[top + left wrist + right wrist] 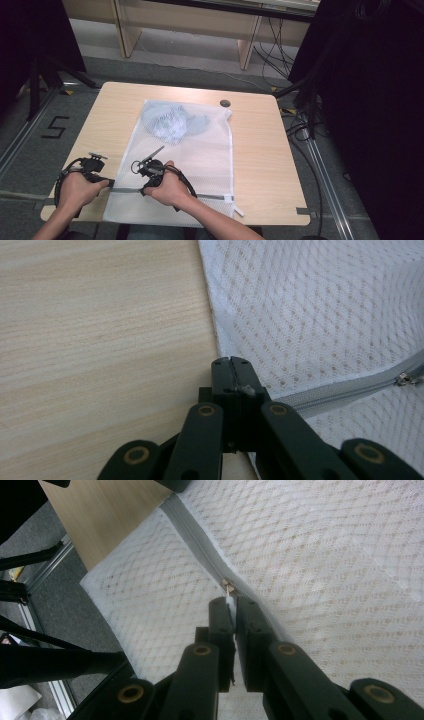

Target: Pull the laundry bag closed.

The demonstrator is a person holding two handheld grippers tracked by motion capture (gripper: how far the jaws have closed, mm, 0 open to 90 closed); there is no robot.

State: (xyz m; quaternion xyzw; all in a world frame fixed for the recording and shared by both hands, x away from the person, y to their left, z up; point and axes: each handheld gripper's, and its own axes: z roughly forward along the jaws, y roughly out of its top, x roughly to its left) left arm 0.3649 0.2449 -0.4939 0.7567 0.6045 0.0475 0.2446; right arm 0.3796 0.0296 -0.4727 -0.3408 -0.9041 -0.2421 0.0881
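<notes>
At the table's near edge, the left gripper [231, 371] pinches the mesh bag's [200, 150] zipper end; the right gripper [233, 611] is clamped on the zipper pull [228, 587]. Farther off, blue cloth [172, 122] lies inside the bag.

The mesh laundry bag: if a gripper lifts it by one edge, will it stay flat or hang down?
The mesh laundry bag would probably hang limp, as its thin netting lies flat. The bundled cloth inside would likely slide toward the low end.
</notes>
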